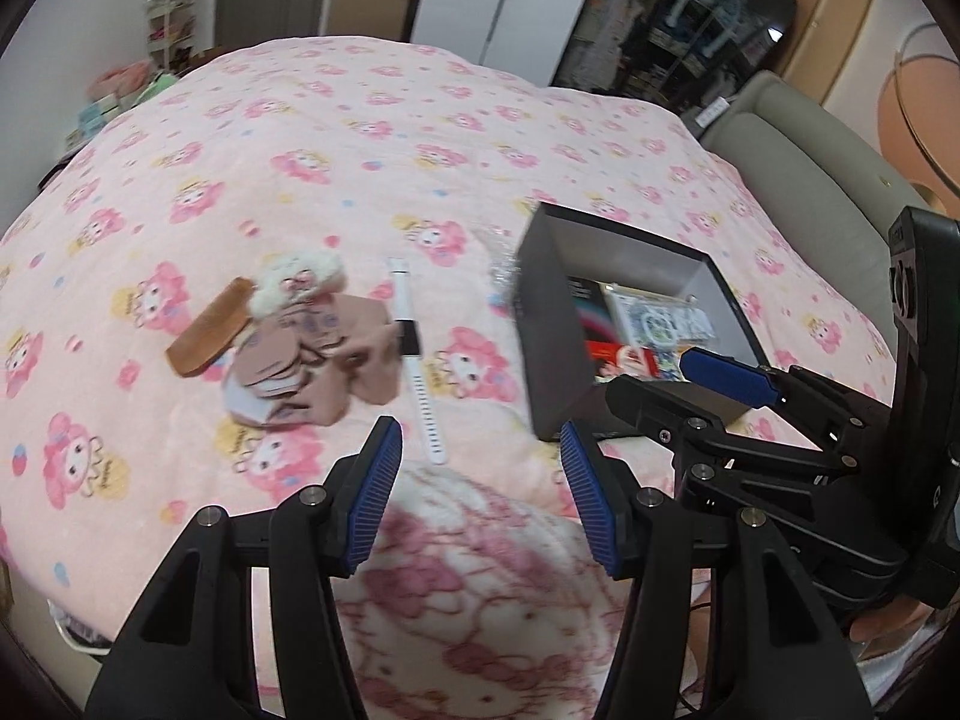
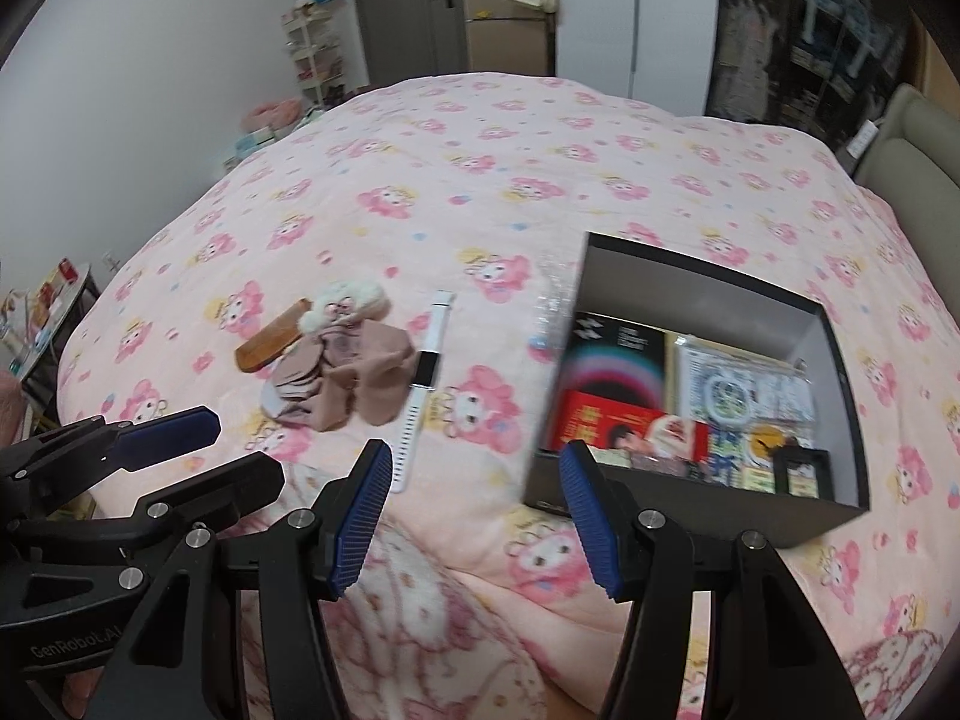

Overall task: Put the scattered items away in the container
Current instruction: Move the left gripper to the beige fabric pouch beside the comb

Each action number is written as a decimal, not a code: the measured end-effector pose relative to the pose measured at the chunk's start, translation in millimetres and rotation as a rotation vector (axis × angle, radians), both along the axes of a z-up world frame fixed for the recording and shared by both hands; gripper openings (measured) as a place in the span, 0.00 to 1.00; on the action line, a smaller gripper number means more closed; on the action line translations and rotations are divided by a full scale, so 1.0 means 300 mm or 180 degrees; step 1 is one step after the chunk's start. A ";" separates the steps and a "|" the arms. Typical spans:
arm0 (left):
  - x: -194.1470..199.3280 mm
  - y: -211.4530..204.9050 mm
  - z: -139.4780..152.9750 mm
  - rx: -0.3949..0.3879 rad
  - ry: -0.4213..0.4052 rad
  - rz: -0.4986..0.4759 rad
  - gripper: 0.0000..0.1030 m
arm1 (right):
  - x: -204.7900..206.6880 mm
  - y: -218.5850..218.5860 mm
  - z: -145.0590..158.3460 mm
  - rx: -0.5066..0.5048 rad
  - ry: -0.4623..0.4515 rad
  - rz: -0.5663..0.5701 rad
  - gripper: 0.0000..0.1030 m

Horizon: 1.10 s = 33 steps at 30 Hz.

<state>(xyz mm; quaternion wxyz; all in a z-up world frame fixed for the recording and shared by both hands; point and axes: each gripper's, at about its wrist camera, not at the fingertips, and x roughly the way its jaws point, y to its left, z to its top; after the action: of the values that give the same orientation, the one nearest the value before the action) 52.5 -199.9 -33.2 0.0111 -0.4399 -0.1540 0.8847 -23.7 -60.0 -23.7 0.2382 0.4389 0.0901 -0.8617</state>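
Bedroom setting: a bed under a pink fleece blanket printed with cartoon rabbit figures (image 2: pixel 480 180) carries every item, with a second white-and-pink cartoon blanket bunched at the near edge. Container: a black open-topped cardboard box with a pale grey lining (image 2: pixel 708 300), standing on the blanket to the right, already part-filled with printed packets and small cartons. Item one: a slim white wristwatch with a black face and perforated rubber strap (image 2: pixel 423 384), lying flat and straight between the box and the pile; light, flexible, smooth, likely to slide; best taken across the stiffer case or pinched edge-on at the strap. Item two: a heap of dusty-pink fabric pieces with a cream plush bow on top (image 2: pixel 342 372), just left of the watch and touching its strap; soft, light, compressible, liable to shed loose pieces, so a deep pinch into the bulk seems wise. Item three: a flat brown wooden comb (image 2: pixel 270 339), tucked against the far left of the heap; rigid, thin, low to the blanket, best gripped across its spine. Item four: a crinkled clear plastic wrapper (image 2: pixel 549 300) beside the box's far left wall; very light, slippery. Left claw (image 1: pixel 480 492): blue ribbed pads apart, nothing between them, above the near blanket. Right claw (image 2: pixel 477 516): likewise wide apart and empty, near the box's front corner.
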 end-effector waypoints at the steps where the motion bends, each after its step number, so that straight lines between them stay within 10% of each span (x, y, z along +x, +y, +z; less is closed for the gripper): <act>1: 0.007 -0.020 -0.005 0.0013 -0.0007 0.0035 0.55 | 0.001 -0.022 -0.002 0.0006 -0.0003 0.0034 0.53; 33: -0.142 -0.445 -0.438 0.0499 -0.0589 0.0733 0.58 | -0.260 -0.354 -0.339 0.0422 -0.0607 0.0371 0.54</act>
<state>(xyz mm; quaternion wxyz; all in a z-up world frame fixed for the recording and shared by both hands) 9.9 -333.6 -164.7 -0.0703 -0.4967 -0.2724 0.8211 -101.7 -166.2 -125.5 0.2659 0.5276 0.1492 -0.7929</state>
